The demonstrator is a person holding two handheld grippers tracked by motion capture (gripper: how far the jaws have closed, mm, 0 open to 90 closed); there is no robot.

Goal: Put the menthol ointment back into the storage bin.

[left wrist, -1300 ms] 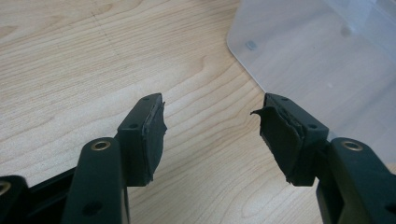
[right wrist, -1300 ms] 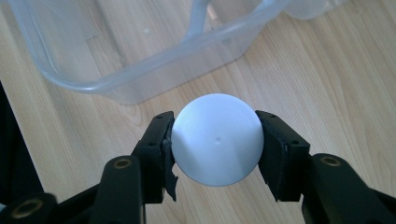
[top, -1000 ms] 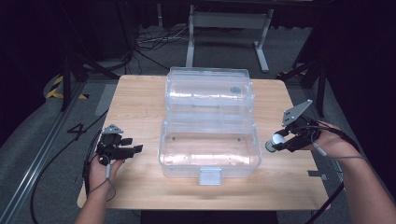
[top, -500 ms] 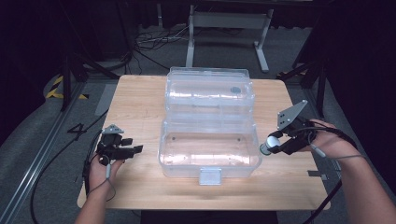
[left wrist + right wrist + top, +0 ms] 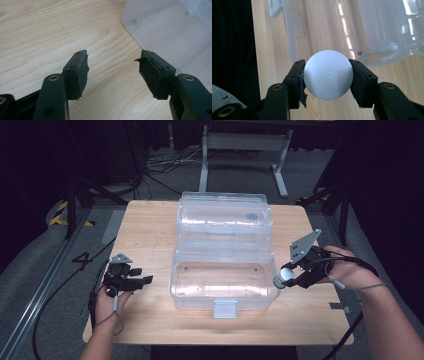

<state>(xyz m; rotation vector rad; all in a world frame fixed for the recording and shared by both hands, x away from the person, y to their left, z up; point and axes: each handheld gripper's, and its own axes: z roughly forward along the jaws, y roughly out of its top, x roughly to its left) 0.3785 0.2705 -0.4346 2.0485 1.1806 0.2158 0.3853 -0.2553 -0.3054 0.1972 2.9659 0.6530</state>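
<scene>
Everything here is placed against the clear plastic box (image 5: 223,282), which stands open in the middle of the wooden table (image 5: 150,227), its lid (image 5: 224,215) folded back toward the far edge and its latch tab (image 5: 224,308) facing the near edge.

Left of the box, the left gripper (image 5: 145,281) sits low over bare wood, well apart from the box's left wall, with a wide strip of free tabletop between them. In the left gripper view its jaws stand wide apart with nothing between them; the pads (image 5: 81,72) are frayed at their edges, and the rounded corner of the box (image 5: 175,32) shows just beyond the right jaw. The left edge of the table lies close behind the hand.

The box interior is bare, its floor showing the wood grain through it.

Right of the box, the right gripper (image 5: 280,279) holds a white ball (image 5: 287,274) just at the box's right wall, near the rim. In the right gripper view the pads clamp the ball (image 5: 328,74) on both sides. Free table remains between the box and the right edge.

On the floor left of the table a painted "4" (image 5: 82,260) can be read; no writing is legible on the box or ball.
</scene>
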